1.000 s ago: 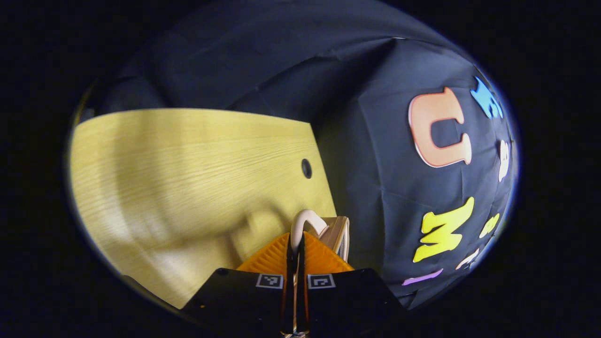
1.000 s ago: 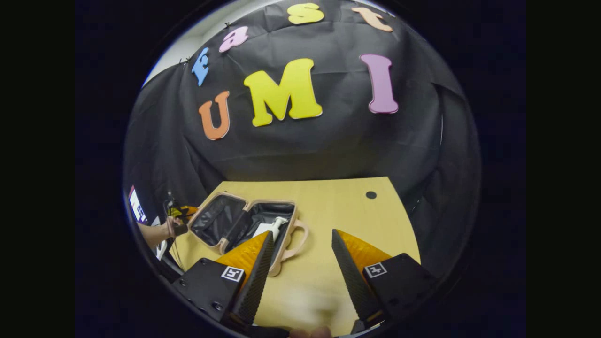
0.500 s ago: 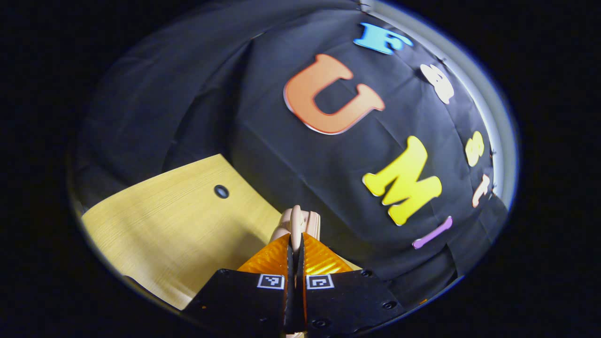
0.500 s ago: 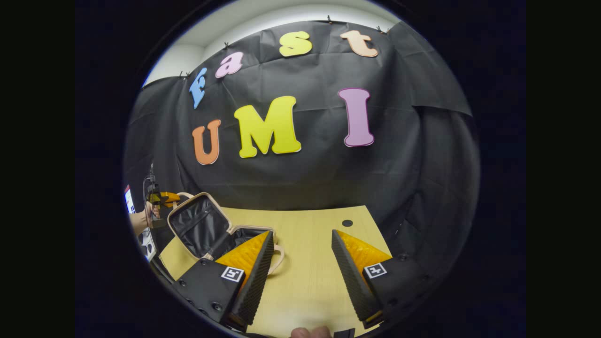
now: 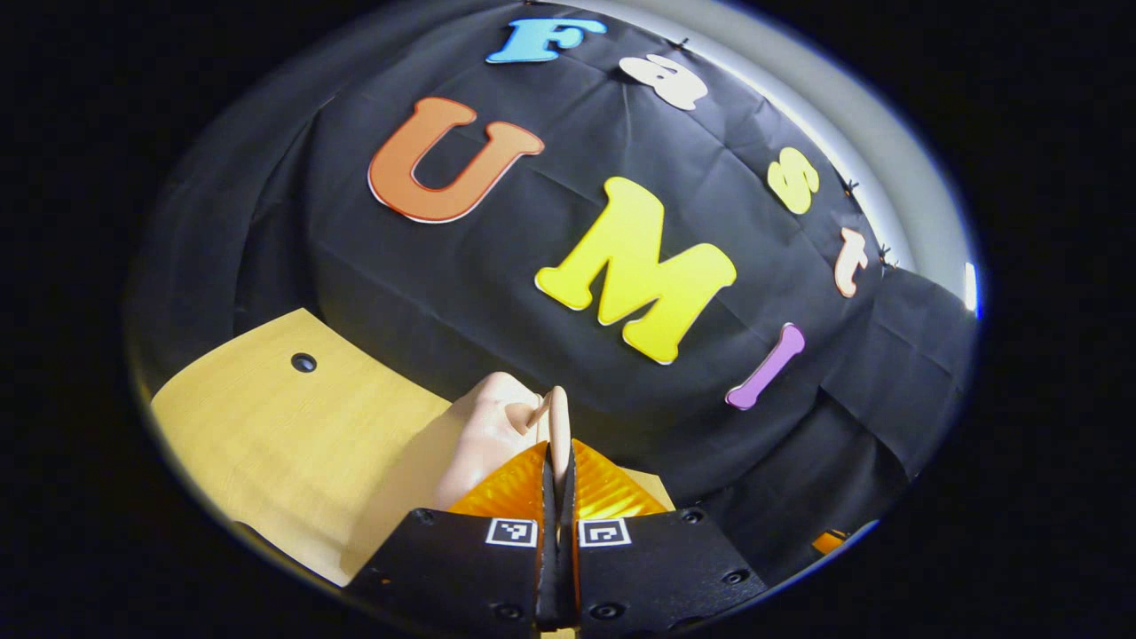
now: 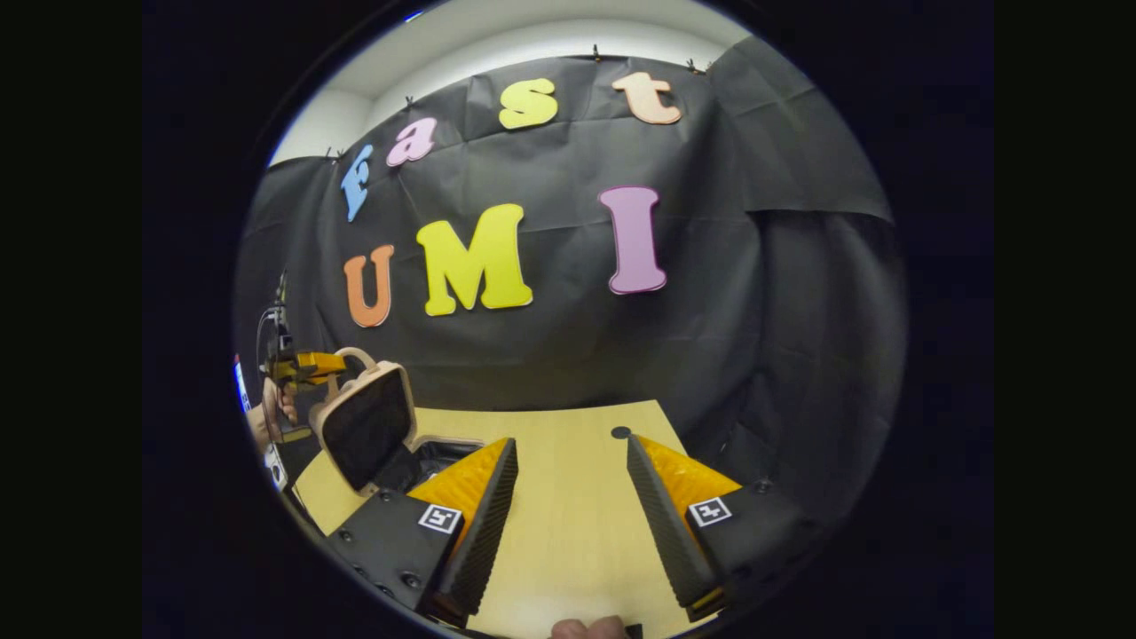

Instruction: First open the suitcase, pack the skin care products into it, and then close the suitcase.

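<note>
Black cloth backs a pale wooden table (image 6: 568, 532) with a small dark hole (image 6: 620, 432) near its far edge. At the left of the right gripper view, a hand (image 6: 266, 417) holds the left gripper (image 6: 330, 362), whose fingers pinch the handle (image 6: 359, 356) of the suitcase lid (image 6: 364, 426); the lid stands raised, roughly upright, its dark lining facing the camera. The left gripper view confirms this: its 2 fingers are closed tight on the thin pink handle (image 5: 558, 417), with the lid's pink shell (image 5: 484, 435) just left of it. Right of the lid, the suitcase base (image 6: 439, 448) lies on the table, partly behind the right gripper (image 6: 568, 457), which hovers above the bare tabletop with its jaws wide apart and nothing between them. Any skin care products inside are hidden from sight. Judging by this, the closing step is in hand; next the lid needs swinging over and down onto the base, then a release of the handle
</note>
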`<state>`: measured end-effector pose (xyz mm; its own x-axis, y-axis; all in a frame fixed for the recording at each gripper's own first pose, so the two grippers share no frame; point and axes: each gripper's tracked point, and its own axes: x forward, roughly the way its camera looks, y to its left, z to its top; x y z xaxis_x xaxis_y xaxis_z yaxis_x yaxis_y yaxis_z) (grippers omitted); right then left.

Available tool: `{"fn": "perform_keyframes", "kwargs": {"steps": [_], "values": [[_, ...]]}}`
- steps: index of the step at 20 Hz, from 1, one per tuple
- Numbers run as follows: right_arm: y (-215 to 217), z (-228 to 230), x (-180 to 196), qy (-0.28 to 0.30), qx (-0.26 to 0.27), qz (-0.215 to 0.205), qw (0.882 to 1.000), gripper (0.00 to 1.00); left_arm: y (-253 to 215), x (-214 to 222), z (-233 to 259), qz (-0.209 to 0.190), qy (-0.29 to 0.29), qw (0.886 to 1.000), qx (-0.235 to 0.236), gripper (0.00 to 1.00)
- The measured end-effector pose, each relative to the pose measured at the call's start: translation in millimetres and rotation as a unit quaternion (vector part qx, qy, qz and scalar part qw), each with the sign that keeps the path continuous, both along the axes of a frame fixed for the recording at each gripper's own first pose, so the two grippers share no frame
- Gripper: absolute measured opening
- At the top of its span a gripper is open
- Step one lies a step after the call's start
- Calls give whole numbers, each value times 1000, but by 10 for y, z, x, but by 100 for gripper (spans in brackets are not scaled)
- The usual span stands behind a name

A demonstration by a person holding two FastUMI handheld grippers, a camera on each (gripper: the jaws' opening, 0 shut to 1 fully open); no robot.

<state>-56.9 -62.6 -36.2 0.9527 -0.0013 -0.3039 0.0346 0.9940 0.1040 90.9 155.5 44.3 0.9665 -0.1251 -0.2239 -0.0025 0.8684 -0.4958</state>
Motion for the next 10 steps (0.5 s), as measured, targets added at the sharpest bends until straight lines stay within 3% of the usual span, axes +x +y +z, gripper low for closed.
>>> {"fn": "perform_keyframes", "kwargs": {"steps": [5,10], "values": [[-219,93,-80,-5,-27,-15,1000,75,-817,59,-325,-31,3,997,77,3],[-465,38,-186,12,-34,-34,999,75,-1393,160,-818,-50,22,991,123,3]]}}
